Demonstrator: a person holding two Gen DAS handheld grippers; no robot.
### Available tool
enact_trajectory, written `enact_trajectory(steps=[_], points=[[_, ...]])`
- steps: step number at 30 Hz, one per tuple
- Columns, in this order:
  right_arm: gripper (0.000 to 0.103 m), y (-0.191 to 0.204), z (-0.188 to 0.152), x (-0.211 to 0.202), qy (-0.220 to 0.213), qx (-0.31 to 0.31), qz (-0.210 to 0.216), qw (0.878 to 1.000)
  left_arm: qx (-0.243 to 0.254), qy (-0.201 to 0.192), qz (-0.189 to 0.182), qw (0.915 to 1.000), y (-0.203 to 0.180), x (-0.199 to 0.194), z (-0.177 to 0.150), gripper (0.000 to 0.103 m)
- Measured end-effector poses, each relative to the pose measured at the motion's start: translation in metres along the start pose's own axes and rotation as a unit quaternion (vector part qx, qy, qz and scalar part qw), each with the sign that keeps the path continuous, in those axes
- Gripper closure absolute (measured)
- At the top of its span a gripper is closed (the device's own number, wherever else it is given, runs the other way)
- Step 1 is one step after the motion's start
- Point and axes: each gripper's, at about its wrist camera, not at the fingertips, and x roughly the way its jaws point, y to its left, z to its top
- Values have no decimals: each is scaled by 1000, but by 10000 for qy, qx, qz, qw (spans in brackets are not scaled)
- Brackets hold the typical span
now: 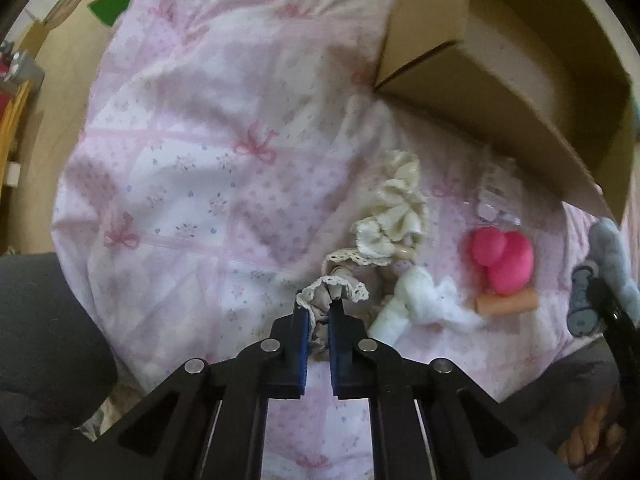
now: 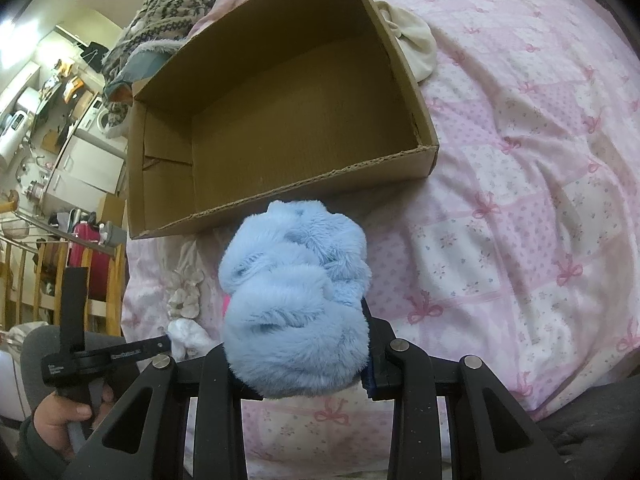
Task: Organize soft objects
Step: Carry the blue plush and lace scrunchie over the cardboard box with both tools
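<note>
My left gripper (image 1: 319,308) is shut on a beige lace-trimmed cloth (image 1: 340,290) lying on the pink bedspread (image 1: 192,152). Beyond it lie a cream ruffled cloth (image 1: 400,200), a white fluffy piece (image 1: 424,300), two pink sponges (image 1: 502,258) and an orange tube (image 1: 508,304). My right gripper (image 2: 298,344) is shut on a fluffy light-blue plush (image 2: 296,300), held above the bed just in front of the open, empty cardboard box (image 2: 280,120). The plush hides the right fingertips. The right gripper with the plush also shows at the right edge of the left wrist view (image 1: 600,280).
The box (image 1: 500,60) sits on the bed to the upper right of the small items. A clear packet (image 1: 494,200) lies near the sponges. A cream cloth (image 2: 412,44) and a patterned knit (image 2: 168,12) lie behind the box. Wooden railing and room clutter (image 2: 60,200) are at left.
</note>
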Motion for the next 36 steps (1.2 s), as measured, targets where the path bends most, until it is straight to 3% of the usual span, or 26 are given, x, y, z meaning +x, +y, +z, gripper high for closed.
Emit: enact_trajectory(steps=[4,11,22,36], points=[[69,3,-2,-5,-39,-29,65,10000,-38,-248,-130,9996,7,-27,-16,95],[69,16,-16,-30,-291,-279,310,9987,95,-1125,-39,9936,7,-95,-25,95],[69,35,-14,-86,-951,-581,435,9928,380,-2324,-26,9719,-16,-162,-20,95],[69,48,32,-109,-1514,-787,461,9843,861,-2892,-66,9534,-62,-186,31,95]])
